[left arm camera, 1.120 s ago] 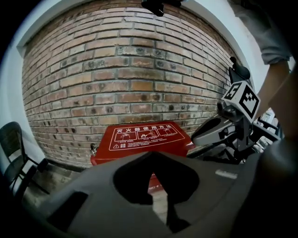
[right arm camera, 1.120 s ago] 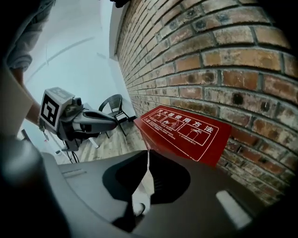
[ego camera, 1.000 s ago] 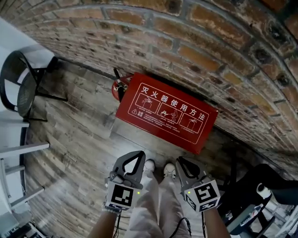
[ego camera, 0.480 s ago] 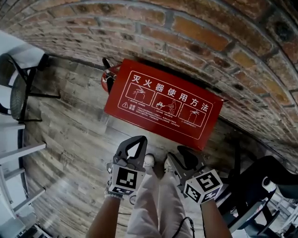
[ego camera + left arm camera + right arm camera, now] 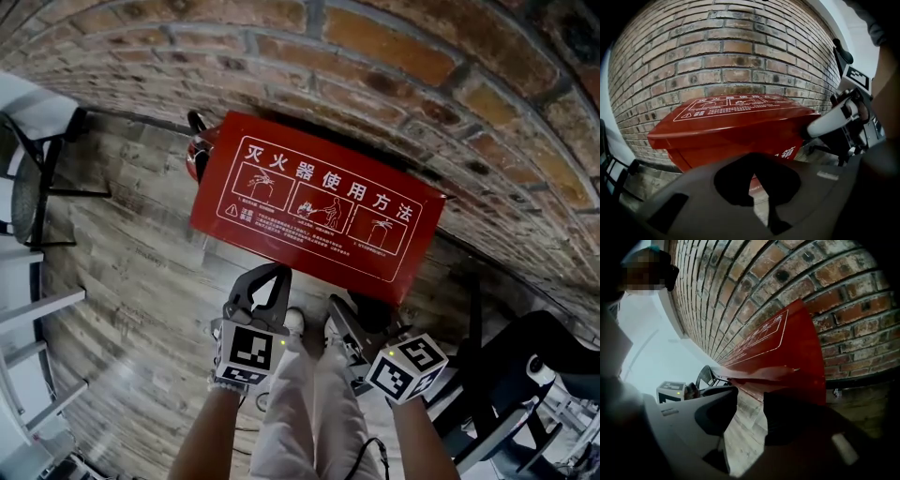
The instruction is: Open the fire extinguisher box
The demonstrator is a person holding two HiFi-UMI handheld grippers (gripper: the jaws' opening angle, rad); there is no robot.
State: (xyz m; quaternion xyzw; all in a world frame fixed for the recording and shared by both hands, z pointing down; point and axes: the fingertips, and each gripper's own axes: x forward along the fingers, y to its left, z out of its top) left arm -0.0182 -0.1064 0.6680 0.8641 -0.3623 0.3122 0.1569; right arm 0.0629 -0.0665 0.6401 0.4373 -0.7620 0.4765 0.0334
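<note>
Nearest, the left gripper [image 5: 266, 281] is closed on nothing, while the right gripper [image 5: 356, 311] has just been opening its jaws, which stand wide apart with only wooden floor [image 5: 141, 272] showing between them. Just beyond both, the red fire extinguisher box [image 5: 314, 206] sits lid down against the brick wall [image 5: 403, 56].

Open plank floor [image 5: 141, 272] lies between my left gripper [image 5: 270, 277] and the red box [image 5: 319, 206]. The box sits at the floor's wall edge, close against the brick wall [image 5: 394, 66]. An extinguisher [image 5: 199, 150] crowds its left end, and dark gear [image 5: 525, 366] fills the floor's right side.
</note>
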